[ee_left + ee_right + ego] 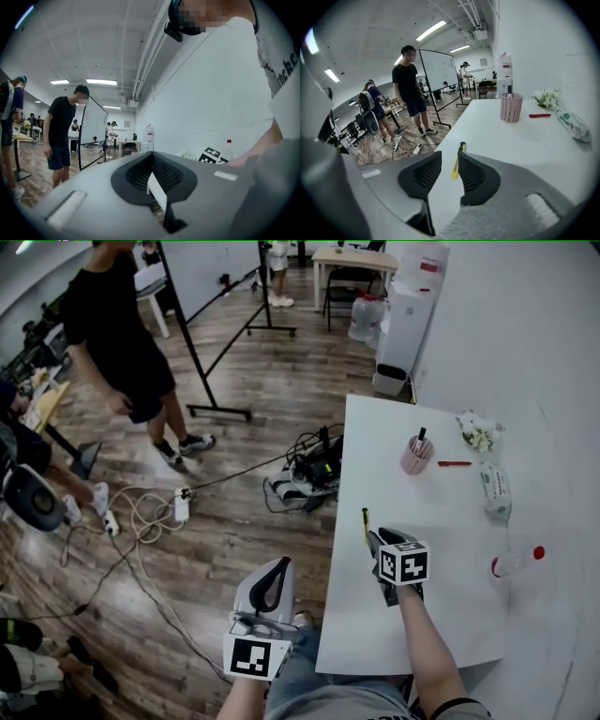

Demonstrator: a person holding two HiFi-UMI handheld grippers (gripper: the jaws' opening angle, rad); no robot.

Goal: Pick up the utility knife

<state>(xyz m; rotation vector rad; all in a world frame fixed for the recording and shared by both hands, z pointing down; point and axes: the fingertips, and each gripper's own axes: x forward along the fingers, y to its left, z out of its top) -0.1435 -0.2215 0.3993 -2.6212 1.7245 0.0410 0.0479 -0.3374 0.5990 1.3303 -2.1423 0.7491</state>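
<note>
Wide plank wooden floor point(234, 381) fills the left of the head view, cables looping across it. Beside it runs the long table point(422, 615), smooth, matte white, square-edged. The left gripper point(279, 566) hangs off the table's edge over the floor. It has a grey moulded shell, and its ribbed black pads are pressed together with nothing between them. The right gripper point(377, 538) is out over the tabletop, tilted down. Its jaws are spread, the same dark ridged pads on a pale grey body.

And there's the utility knife point(457, 164)! It's slim, yellow and black-tipped, lying flat near the table's left edge. In the right gripper view it sits in the gap between the spread pads, close against the right-hand one. The pads are not gripping it.

Farther up the table stands a pink perforated cup point(415, 456), a dark pen poking out. Nearby lie a soft crinkled packet point(494, 488) and a clear bottle point(514, 563) with a red cap. Near the cup there's also a thin red pen point(454, 463).
</note>
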